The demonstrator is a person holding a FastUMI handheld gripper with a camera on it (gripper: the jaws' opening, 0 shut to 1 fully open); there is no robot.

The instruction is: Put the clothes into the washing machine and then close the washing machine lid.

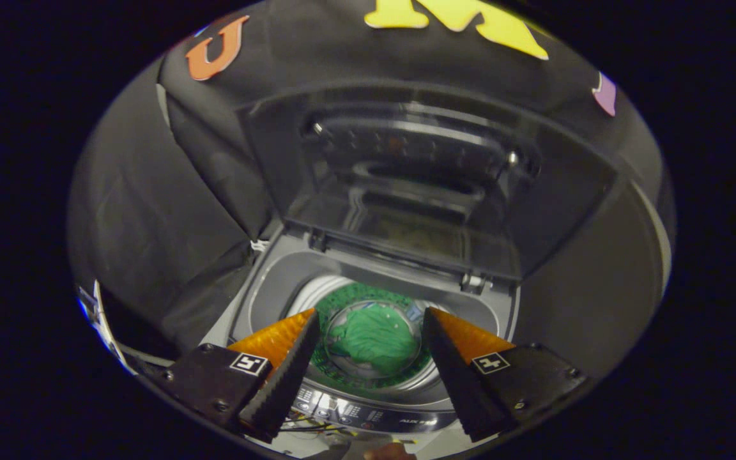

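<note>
Below, green clothes (374, 345) lie in the washing machine (368, 287), hand-held gripper (368, 319) wide open, empty.

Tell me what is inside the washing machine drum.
A green garment lies crumpled at the bottom of the drum, seen between the open gripper fingers, which hold nothing. The lid stands raised behind. Whatever lies beneath the garment is covered.

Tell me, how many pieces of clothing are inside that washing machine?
1 that I can see: a green garment lying at the bottom of the drum, beyond the open gripper fingers. More could be hidden beneath it. The lid stands open.
</note>
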